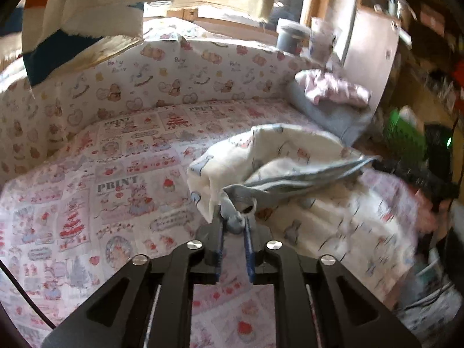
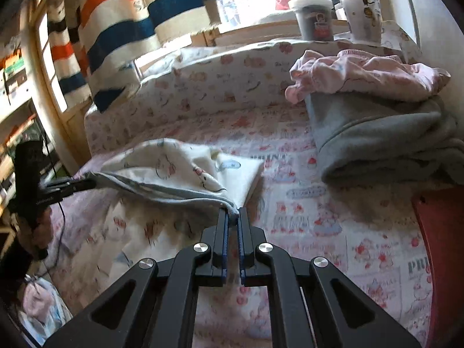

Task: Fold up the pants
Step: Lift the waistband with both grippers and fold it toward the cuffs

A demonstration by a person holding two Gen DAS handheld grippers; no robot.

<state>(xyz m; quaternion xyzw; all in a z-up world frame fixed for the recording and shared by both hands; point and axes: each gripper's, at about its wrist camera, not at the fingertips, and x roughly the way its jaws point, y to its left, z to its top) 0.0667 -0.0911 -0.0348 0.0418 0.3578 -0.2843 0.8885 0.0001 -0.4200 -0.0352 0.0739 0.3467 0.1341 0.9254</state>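
The pants (image 2: pixel 179 168), white with a small cartoon print and a grey-blue waistband, are held up by that band at both ends above the printed bedsheet (image 1: pixel 87 191). In the left wrist view the left gripper (image 1: pixel 233 223) is clamped narrowly on a bunched corner of the band, with cloth seen between the blue pads. In the right wrist view the right gripper (image 2: pixel 232 214) is closed nearly to nothing on the other corner, the edge of the band being pinched at the very tips. Between the two grips the band is stretched in a sagging line, and the left gripper can be made out at the far left of that view, gripping its end.

A fold seems to be under way: the upper part of the pants is lifted and carried over the lower part, which lies spread on the sheet near the camera, though blur hides its exact outline. The held edge has not yet been laid down, so this fold is judged unfinished, and whether further folds are needed cannot be told.

At the far right a folded grey garment (image 2: pixel 377 145) with a pink garment (image 2: pixel 362 75) on top is seen, well apart from the pants and probably finished work
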